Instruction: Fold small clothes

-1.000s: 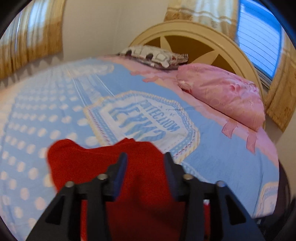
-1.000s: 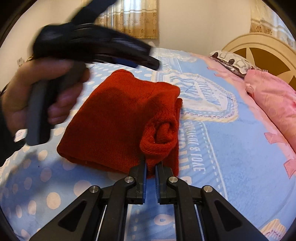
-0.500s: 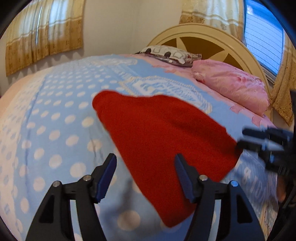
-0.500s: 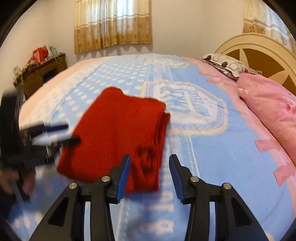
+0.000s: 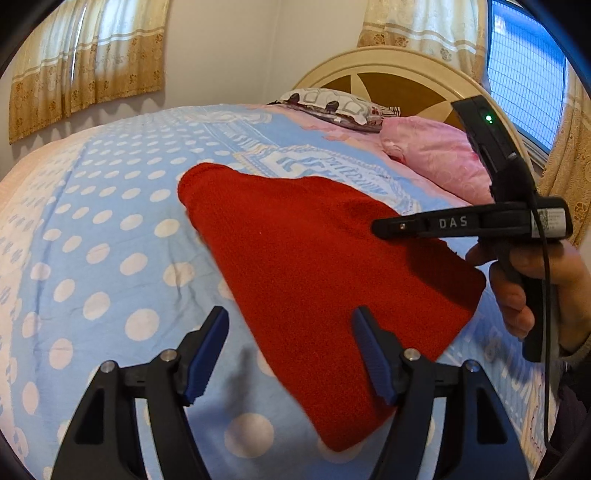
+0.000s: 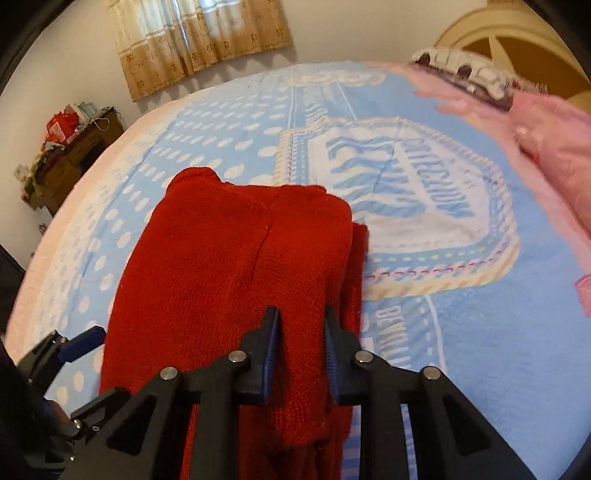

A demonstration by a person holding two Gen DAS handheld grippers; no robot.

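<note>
A red knitted sweater (image 5: 325, 280), folded into a rough rectangle, lies flat on the blue polka-dot bedspread (image 5: 110, 258). My left gripper (image 5: 291, 317) hovers at its near left edge, jaws wide and still opening, touching nothing; its blue pad (image 6: 81, 339) shows low left in the right wrist view. My right gripper (image 6: 301, 317) hangs over the sweater's (image 6: 229, 266) near edge by the folded side. Its jaws are closing to a narrow gap with red knit showing between them. From the left wrist view the right gripper (image 5: 380, 226) floats just above the cloth, held by a hand (image 5: 517, 288).
A pink pillow (image 5: 436, 162) and a patterned pillow (image 5: 332, 107) lie by the rounded headboard (image 5: 388, 77). A cluttered wooden desk (image 6: 70, 147) stands past the bed's far left side. Curtains (image 6: 199, 33) hang on the back wall.
The right gripper let go of the sleeve roll, opened, slid left over the sweater and is narrowing again. The left gripper came down to the sweater's left edge and widened.
</note>
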